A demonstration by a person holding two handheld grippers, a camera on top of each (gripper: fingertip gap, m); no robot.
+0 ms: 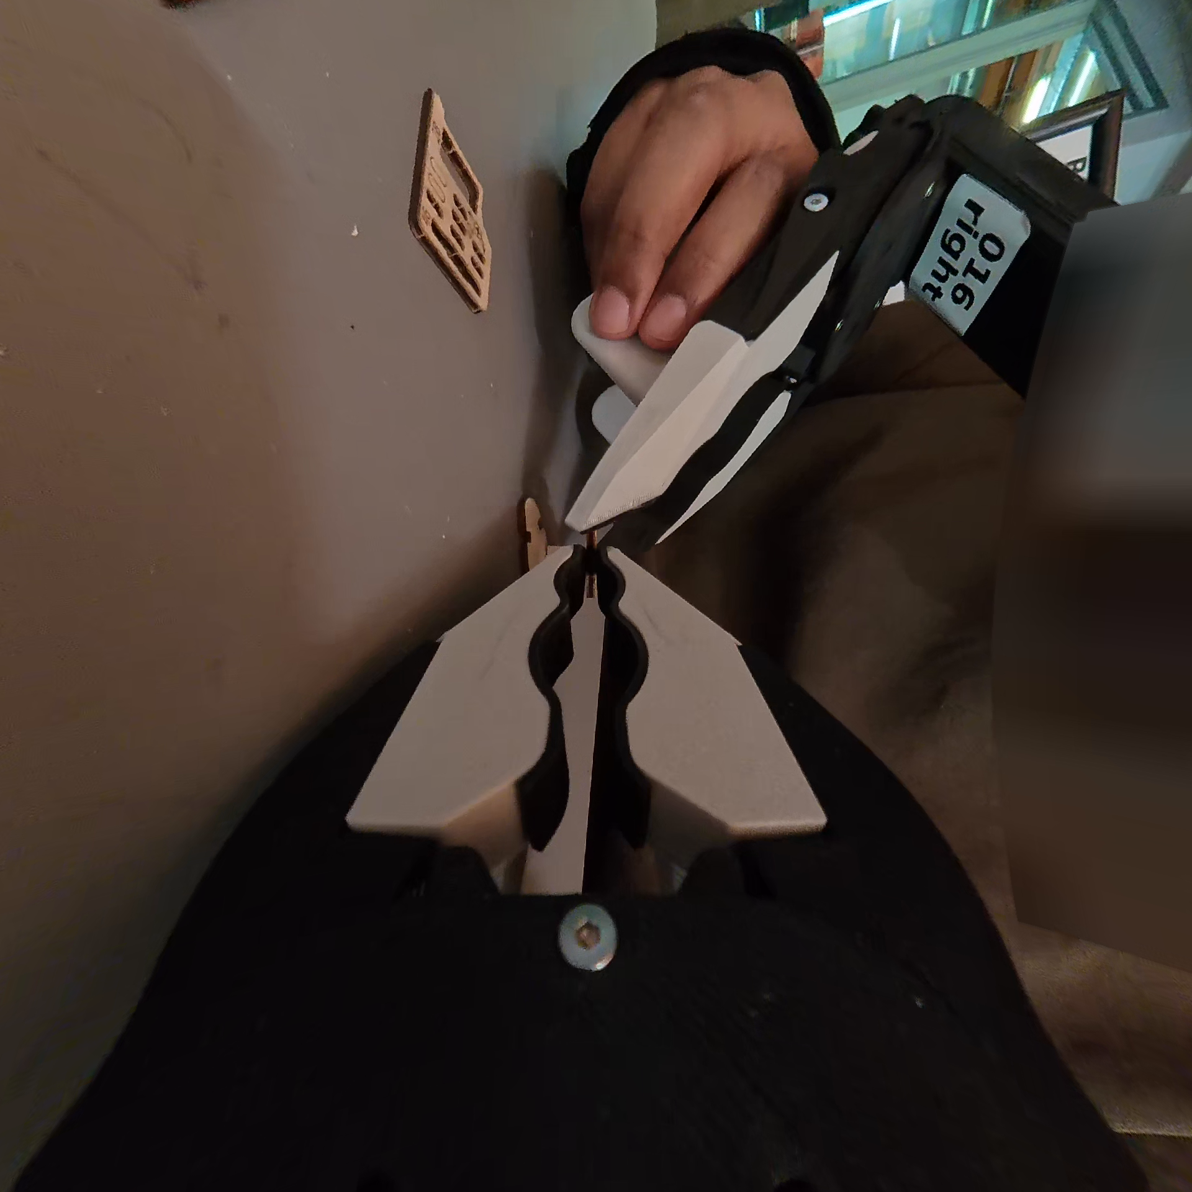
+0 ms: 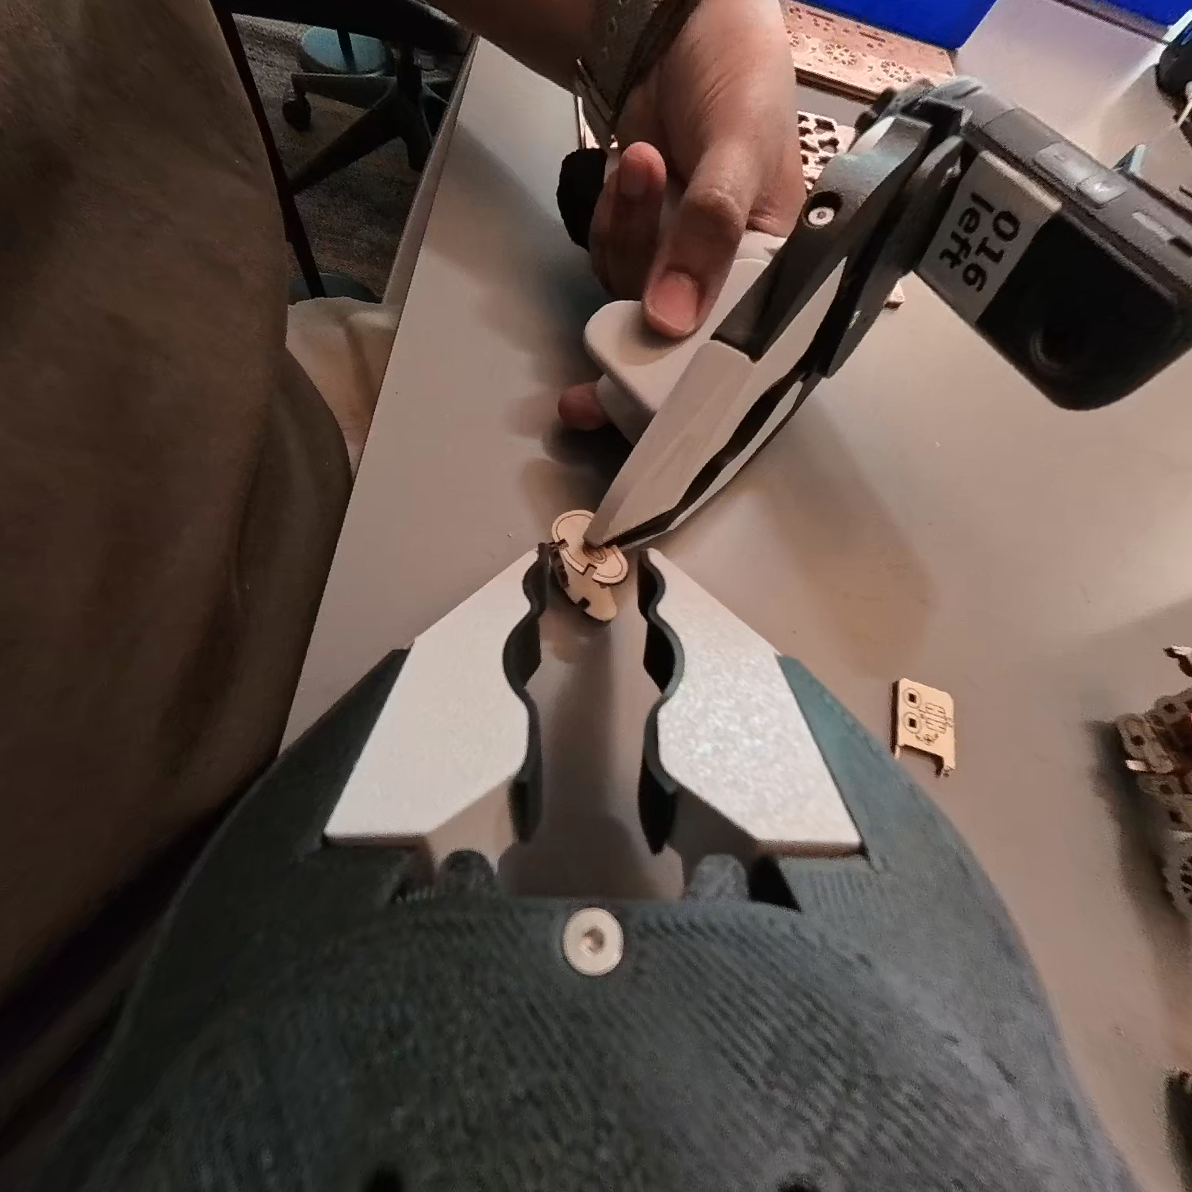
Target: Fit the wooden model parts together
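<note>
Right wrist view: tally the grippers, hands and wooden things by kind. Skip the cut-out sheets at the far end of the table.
Grippers: 2 (left gripper, right gripper)
Hands: 1 (hand holding the left gripper)
Round wooden piece, pinched by the left gripper: 1
Flat rectangular wooden piece on the table: 1
Part-built wooden model at the right edge: 1
Total: 6

Your left gripper [image 2: 596, 538] pins the round wooden part [image 2: 590, 564] on the table [image 2: 838, 580] (flat panel [image 2: 922, 722] lies well right)
</note>
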